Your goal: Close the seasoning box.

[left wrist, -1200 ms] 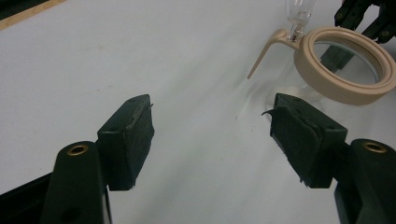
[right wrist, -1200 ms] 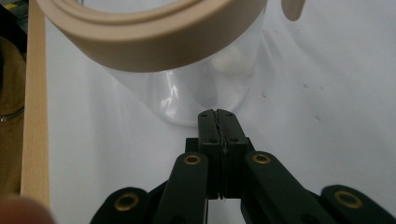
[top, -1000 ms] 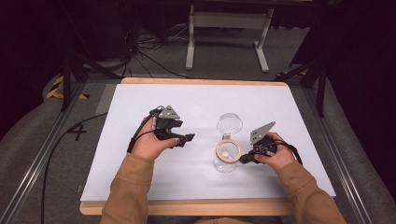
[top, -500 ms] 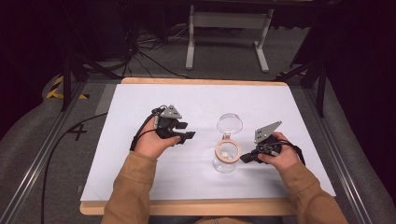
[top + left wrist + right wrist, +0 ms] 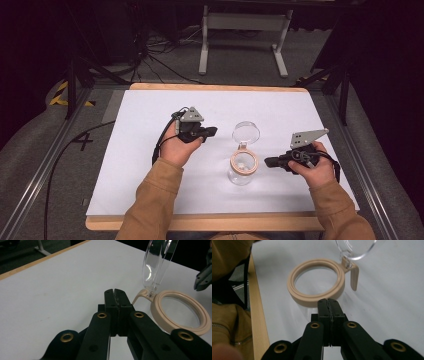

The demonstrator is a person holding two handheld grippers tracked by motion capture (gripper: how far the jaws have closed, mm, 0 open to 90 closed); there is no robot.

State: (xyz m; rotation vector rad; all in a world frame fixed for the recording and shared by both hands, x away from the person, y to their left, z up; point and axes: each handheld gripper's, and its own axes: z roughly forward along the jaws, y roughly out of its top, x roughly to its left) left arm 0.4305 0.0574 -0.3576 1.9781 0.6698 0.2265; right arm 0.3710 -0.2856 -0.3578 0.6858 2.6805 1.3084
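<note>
My left claw (image 5: 211, 132) is no longer gaping the way it was a second ago: its jaws have just been closing, and in the left gripper view they are now meeting face to face with nothing between them. It has also been sliding a little toward the jar (image 5: 243, 170), and is now sitting just off the jar's left side without touching it. My right claw (image 5: 270, 162) is pinched shut and empty as well, exactly as it was before, but it is riding higher and has pulled back from the jar, so neither claw is holding anything.

The jar itself is standing in the middle of the white table (image 5: 150, 165), between my two claws, in the same spot as a second ago. Its clear lid (image 5: 246, 133) is flipped open and standing up on its hinge at the far side, and the tan rim (image 5: 315, 281) is lying open to the room.

I am reading this as the opening being done, with both claws letting go and drawing away.

My left hand is resting low on the table, wrist bent, claw pointing level toward the lid. My right hand is hovering at the jar's right, claw pointing level at the rim, its grey plate tilted upward.
</note>
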